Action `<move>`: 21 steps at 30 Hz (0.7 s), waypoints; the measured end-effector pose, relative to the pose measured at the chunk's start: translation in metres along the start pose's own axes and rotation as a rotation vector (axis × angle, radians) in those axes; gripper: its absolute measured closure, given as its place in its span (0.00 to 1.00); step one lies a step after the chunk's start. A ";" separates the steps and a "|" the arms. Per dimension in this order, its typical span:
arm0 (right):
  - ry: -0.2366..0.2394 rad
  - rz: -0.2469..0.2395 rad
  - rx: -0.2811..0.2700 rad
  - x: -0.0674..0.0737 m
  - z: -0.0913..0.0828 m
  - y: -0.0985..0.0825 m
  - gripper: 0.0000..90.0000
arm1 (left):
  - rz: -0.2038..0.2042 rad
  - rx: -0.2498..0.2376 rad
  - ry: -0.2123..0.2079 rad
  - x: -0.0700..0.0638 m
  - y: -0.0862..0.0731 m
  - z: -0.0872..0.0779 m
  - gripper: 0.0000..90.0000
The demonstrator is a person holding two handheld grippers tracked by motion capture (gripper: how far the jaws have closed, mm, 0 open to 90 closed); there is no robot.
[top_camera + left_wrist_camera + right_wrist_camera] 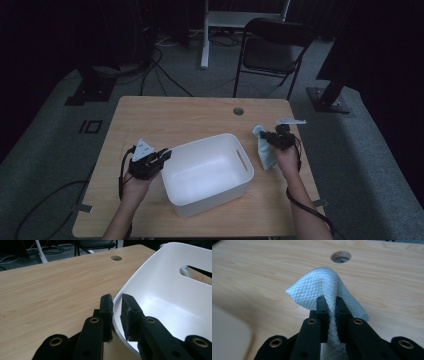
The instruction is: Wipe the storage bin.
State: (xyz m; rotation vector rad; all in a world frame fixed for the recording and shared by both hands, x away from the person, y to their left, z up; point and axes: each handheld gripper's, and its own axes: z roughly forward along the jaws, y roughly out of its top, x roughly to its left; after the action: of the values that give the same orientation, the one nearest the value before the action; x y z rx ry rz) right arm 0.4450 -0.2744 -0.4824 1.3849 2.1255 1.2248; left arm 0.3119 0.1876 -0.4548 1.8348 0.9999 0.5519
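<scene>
Right gripper (329, 302) fingers pinching cloth (324, 287), left gripper (116, 302) fingers clamping bin (160, 290) rim

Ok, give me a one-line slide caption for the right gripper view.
Right gripper shut on a light blue textured cloth, lifting it above the wooden table.

Your pale blue cloth (325, 287), waffle-textured, is being pinched at a fold and peaking upward, the rest hanging toward the table, just right of the bin. Your white plastic bin (206, 172), open-topped with a slot handle, is sitting mid-table, skewed, its left rim being clamped.
</scene>
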 end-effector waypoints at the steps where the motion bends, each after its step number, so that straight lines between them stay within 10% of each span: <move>1: 0.009 -0.001 -0.007 0.001 -0.004 -0.001 0.95 | 0.000 0.000 0.000 0.000 0.000 0.000 0.89; 21: 0.264 -0.060 -0.137 0.028 -0.077 -0.035 0.95 | 0.005 0.004 0.020 0.003 0.006 0.009 0.88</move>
State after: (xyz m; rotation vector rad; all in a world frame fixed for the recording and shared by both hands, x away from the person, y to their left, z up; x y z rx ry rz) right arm 0.3605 -0.2936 -0.4607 1.1484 2.1851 1.5708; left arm 0.3228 0.1843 -0.4541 1.8389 1.0106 0.5727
